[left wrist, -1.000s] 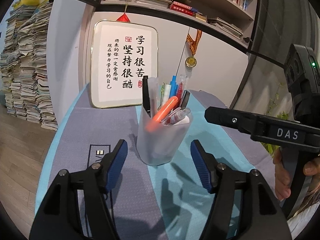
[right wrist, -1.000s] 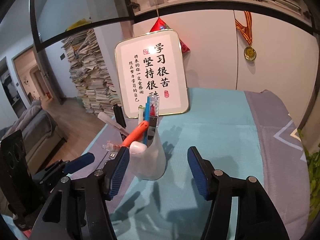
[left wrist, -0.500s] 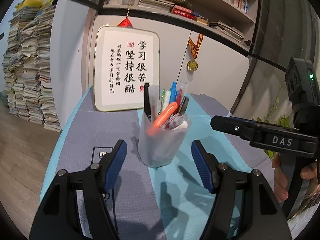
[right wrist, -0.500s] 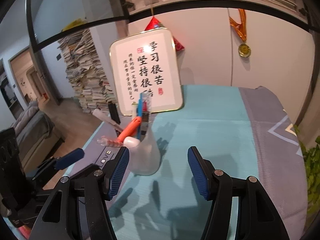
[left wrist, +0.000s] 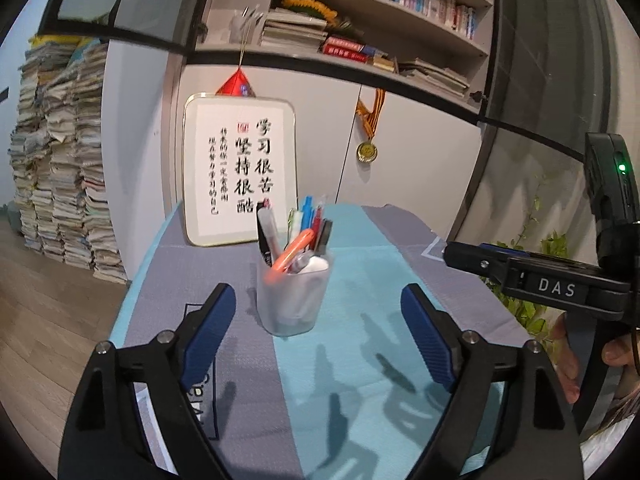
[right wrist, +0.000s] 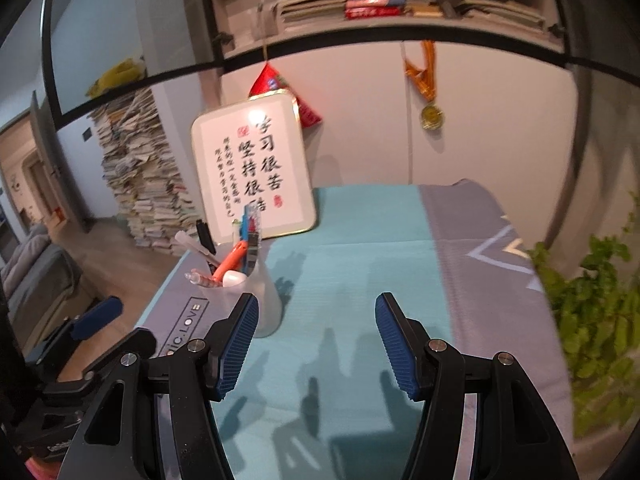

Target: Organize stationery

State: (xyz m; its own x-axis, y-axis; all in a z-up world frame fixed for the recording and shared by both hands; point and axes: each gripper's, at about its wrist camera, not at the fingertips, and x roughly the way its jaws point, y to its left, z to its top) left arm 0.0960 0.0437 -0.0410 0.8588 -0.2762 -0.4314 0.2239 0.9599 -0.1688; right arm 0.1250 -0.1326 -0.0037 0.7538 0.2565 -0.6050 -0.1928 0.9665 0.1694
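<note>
Pens and markers fill a frosted pen cup [left wrist: 293, 298] standing on the teal and grey table mat [left wrist: 352, 364], just in front of a framed calligraphy board [left wrist: 240, 176] (an orange marker [left wrist: 290, 255] leans across the rest). Left gripper [left wrist: 320, 336] hangs wide open and empty, short of the cup. Right gripper [right wrist: 316, 344] is likewise spread wide, holding nothing, with the cup just beyond its left finger.

Pen cup [right wrist: 260, 300] lower left hidden behind right gripper finger [right wrist: 236, 344]; plant [right wrist: 592, 304] at 3 o'clock blurred, edge-cut.
</note>
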